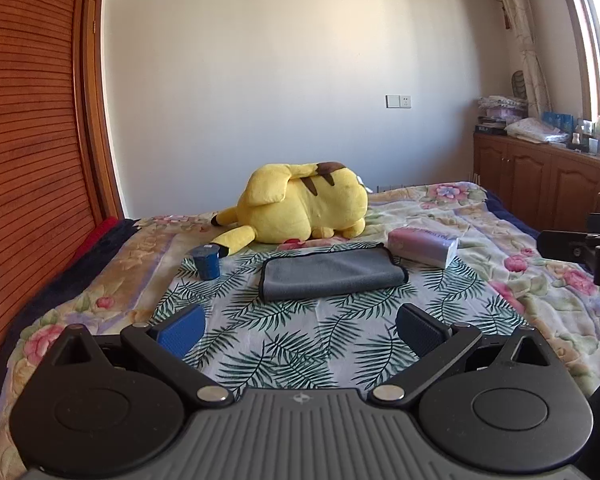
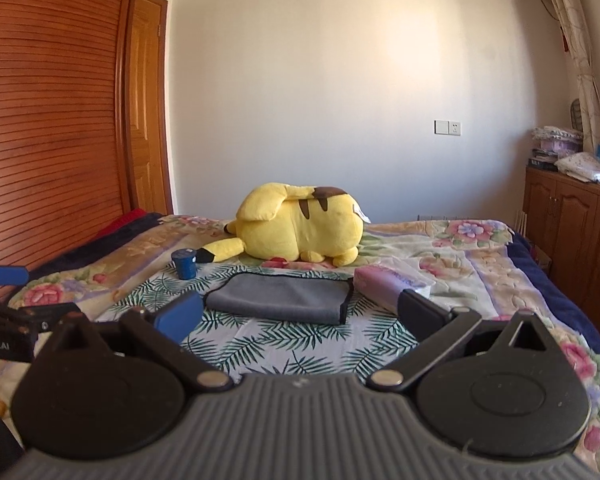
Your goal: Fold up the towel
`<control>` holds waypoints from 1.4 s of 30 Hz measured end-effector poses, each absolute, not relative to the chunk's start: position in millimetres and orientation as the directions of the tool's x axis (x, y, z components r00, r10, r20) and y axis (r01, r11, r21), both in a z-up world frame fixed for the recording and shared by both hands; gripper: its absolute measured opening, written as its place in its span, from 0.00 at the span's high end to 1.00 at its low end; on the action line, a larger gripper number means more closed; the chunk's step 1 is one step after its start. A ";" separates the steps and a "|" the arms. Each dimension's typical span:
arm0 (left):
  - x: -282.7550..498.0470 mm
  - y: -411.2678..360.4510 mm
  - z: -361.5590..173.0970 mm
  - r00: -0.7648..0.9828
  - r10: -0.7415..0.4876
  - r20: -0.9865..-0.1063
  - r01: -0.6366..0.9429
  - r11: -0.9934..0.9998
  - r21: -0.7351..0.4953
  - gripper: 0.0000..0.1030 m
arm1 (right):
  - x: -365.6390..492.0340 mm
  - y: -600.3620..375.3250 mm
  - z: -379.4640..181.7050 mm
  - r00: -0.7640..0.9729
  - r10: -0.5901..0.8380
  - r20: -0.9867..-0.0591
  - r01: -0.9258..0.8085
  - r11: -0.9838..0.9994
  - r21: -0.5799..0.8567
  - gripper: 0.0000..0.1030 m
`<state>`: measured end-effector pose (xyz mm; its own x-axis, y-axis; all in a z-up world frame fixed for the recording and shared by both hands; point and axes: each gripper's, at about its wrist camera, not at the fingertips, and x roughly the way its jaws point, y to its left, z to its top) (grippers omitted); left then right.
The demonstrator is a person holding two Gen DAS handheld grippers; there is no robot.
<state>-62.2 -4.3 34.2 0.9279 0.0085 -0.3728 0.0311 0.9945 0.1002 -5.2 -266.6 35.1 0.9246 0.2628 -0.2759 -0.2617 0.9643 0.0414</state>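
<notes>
1. Your left gripper (image 1: 300,330) hangs over the near part of the leaf-print cloth (image 1: 284,344) with its fingers spread wide and nothing between them; your right gripper (image 2: 300,318) is likewise wide apart and holds nothing, just right of the left one.
2. The room in front of both grippers is bare leaf-print cloth up to the near edge of the towel (image 1: 332,274); the cloth lies on a floral bedspread (image 1: 500,240) that runs on to the left, right and far sides.
3. On the left the bed meets a slatted wooden wardrobe (image 1: 32,140); on the right it drops off beside a low wooden cabinet (image 1: 540,184) under the window; beyond the far edge is a plain white wall (image 1: 284,80).
4. The towel is boxed in on three sides: a small blue cup (image 1: 207,265) stands near its far-left corner; a tissue pack (image 1: 424,245) lies just beside its far-right corner; a yellow plush toy (image 1: 300,204) lies behind it.
5. The towel is grey with a dark bound hem and lies flat in the middle of the cloth, well apart from both grippers; it looks already doubled over, with a fold along the near edge and layers stacked at the right end, though at this low angle you cannot count them.
</notes>
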 end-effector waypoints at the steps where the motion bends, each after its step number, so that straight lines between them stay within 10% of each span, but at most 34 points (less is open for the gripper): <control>1: -62.4 -2.8 30.9 0.928 0.012 -0.372 0.026 0.995 0.099 0.16 | -5.4 -266.8 31.5 0.924 0.259 -0.281 -0.258 0.965 0.042 0.00; 42: -72.7 12.6 13.1 0.965 0.056 -0.257 -0.034 0.996 0.088 0.16 | -14.5 -277.6 0.1 0.953 0.193 -0.234 -0.188 0.981 0.043 0.00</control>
